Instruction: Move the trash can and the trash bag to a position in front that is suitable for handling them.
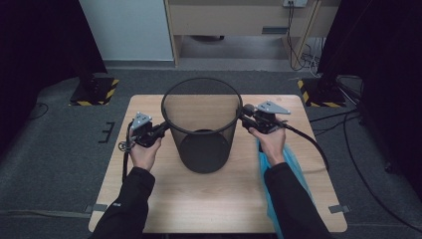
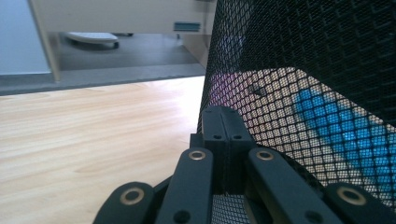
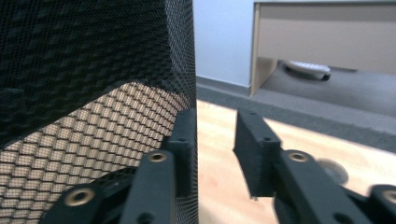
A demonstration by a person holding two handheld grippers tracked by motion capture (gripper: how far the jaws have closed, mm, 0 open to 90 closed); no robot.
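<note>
A black mesh wastebasket (image 1: 201, 129) (image 2: 303, 70) (image 3: 93, 70) stands upright in the middle of the wooden table (image 1: 209, 199). My left gripper (image 1: 163, 127) (image 2: 226, 123) is at the basket's left side, jaws shut, tips against the mesh wall; nothing shows between them. My right gripper (image 1: 246, 115) (image 3: 215, 126) is at the basket's right side near the rim, open. Its left jaw lies along the mesh edge, its right jaw stands clear over the table. A blue plastic bag (image 1: 293, 164) (image 2: 336, 126) lies on the table under my right forearm, seen through the mesh in the left gripper view.
Black cables (image 1: 318, 149) trail from the right gripper over the table's right side. Beyond the far edge are grey floor, a wooden desk (image 1: 239, 20) and two stand bases with yellow-black tape (image 1: 94, 92) (image 1: 318, 94).
</note>
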